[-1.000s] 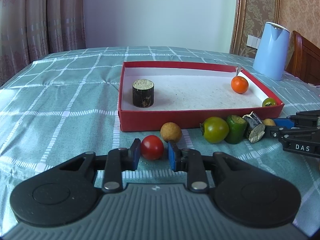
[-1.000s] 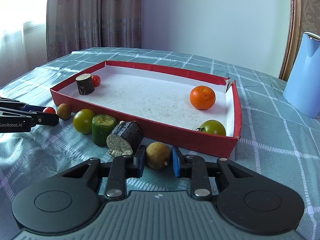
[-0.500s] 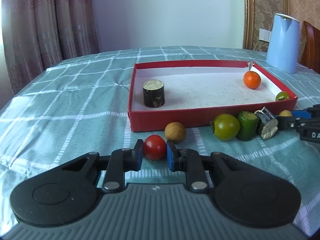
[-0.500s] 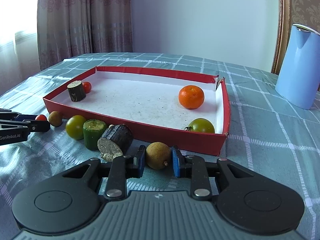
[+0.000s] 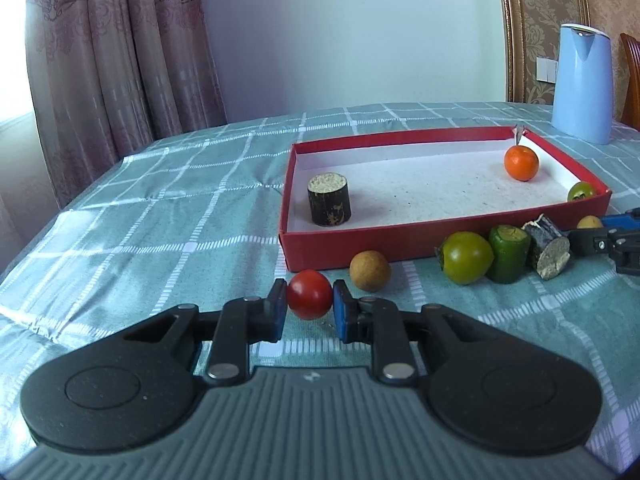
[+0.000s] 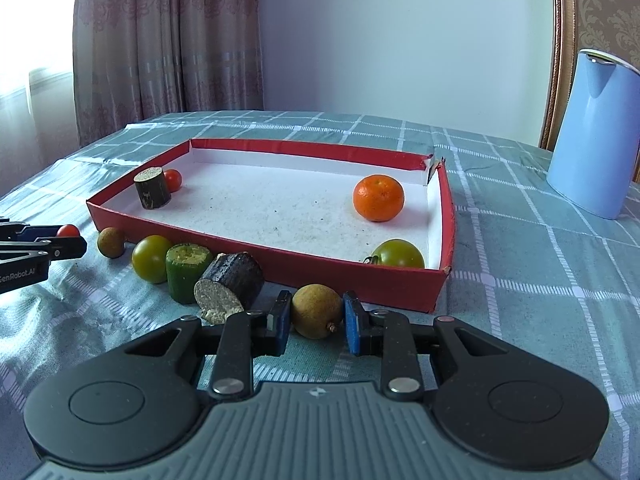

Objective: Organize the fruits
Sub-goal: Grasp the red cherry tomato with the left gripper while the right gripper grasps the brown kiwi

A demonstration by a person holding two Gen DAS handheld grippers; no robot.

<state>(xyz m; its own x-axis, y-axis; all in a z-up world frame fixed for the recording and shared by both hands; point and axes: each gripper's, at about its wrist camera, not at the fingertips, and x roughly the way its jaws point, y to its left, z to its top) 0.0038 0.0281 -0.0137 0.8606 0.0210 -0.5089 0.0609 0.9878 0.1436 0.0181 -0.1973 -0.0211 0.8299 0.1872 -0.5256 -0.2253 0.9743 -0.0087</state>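
My left gripper (image 5: 309, 310) is shut on a red cherry tomato (image 5: 309, 294), held just above the cloth in front of the red tray (image 5: 400, 245). My right gripper (image 6: 315, 320) is shut on a tan longan (image 6: 315, 311) near the tray's front right corner (image 6: 436, 280). The tray holds an orange (image 6: 378, 197), a green tomato (image 6: 400, 254), a dark cane piece (image 6: 152, 188) and a small red tomato (image 6: 173, 180). Outside the tray lie another longan (image 5: 369, 271), a green tomato (image 5: 466, 257), a green cane piece (image 5: 508, 253) and a dark cane piece (image 5: 547, 246).
A light blue kettle (image 6: 592, 132) stands on the checked green tablecloth (image 6: 540, 248) to the right of the tray. Curtains hang beyond the table's far left edge. A wooden chair back (image 5: 631, 76) shows at the right.
Both grippers have closed on their fruits and lifted slightly. The left view has swung left, shifting the tray to the right in frame.
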